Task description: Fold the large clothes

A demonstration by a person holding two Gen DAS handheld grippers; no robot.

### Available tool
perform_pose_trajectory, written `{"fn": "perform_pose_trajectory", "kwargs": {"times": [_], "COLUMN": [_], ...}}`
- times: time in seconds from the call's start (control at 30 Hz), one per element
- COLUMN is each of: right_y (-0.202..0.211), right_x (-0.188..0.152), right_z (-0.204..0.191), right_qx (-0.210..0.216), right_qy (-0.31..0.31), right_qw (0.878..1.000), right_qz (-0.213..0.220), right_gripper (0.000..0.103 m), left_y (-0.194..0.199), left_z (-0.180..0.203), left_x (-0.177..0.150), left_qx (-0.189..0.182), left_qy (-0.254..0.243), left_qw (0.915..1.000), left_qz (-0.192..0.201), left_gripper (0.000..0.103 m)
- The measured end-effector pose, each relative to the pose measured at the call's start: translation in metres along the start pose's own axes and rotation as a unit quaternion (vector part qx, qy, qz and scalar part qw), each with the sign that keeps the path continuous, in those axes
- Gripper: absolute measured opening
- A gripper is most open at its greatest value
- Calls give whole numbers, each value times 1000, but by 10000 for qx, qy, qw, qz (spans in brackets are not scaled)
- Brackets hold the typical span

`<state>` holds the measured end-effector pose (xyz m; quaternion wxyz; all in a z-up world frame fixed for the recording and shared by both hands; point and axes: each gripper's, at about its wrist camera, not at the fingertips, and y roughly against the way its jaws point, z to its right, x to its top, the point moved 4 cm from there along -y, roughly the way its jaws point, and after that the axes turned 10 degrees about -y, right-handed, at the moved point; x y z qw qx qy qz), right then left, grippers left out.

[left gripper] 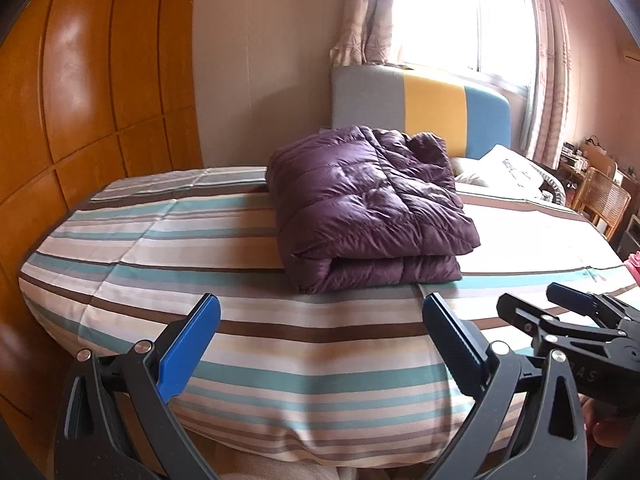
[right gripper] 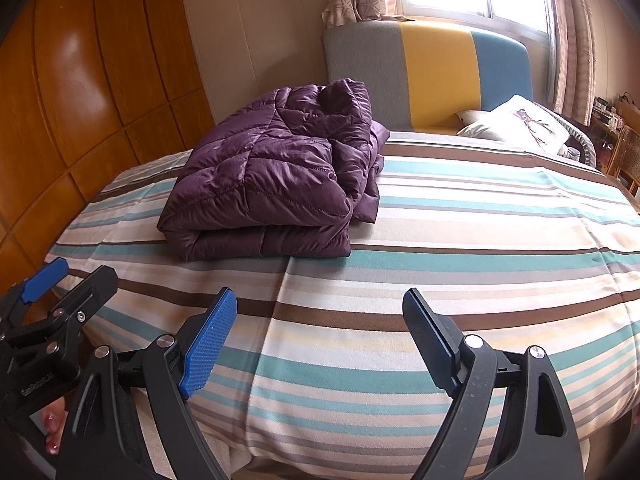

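Observation:
A purple quilted down jacket (left gripper: 368,204) lies folded into a thick bundle on the striped bed (left gripper: 160,248), toward its far left. In the right wrist view the jacket (right gripper: 272,180) sits left of centre. My left gripper (left gripper: 320,312) hangs open over the bed's near edge, short of the jacket, with nothing between its blue pads. My right gripper (right gripper: 318,308) is open too, near the same edge and to the right of the jacket, holding nothing. Each gripper shows at the side of the other's view: the right gripper (left gripper: 560,312), the left gripper (right gripper: 60,280).
A grey, yellow and blue headboard (left gripper: 420,100) stands behind the bed under a bright window (left gripper: 472,12). White pillows (right gripper: 520,124) lie at the far right. Wooden wardrobe doors (left gripper: 100,80) line the left side. A wicker chair (left gripper: 604,200) stands at the right.

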<state>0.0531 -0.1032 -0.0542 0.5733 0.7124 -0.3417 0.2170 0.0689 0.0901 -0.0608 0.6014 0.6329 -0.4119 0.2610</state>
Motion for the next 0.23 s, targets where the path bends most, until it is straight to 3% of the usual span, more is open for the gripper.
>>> {"fn": "perform_pose_trajectory", "kwargs": {"times": [0.23], "right_y": [-4], "right_x": [0], "right_z": [3], "right_qx": [-7], "right_qy": [-35], "right_qw": [10000], "right_qz": [-49], "right_gripper": [85], "left_y": [-4], "left_z": [4], "left_x": [0], "left_qx": [-57], "left_qy": [-12], "left_qw": [9999], "left_qz": [-106], "left_gripper": [101]}}
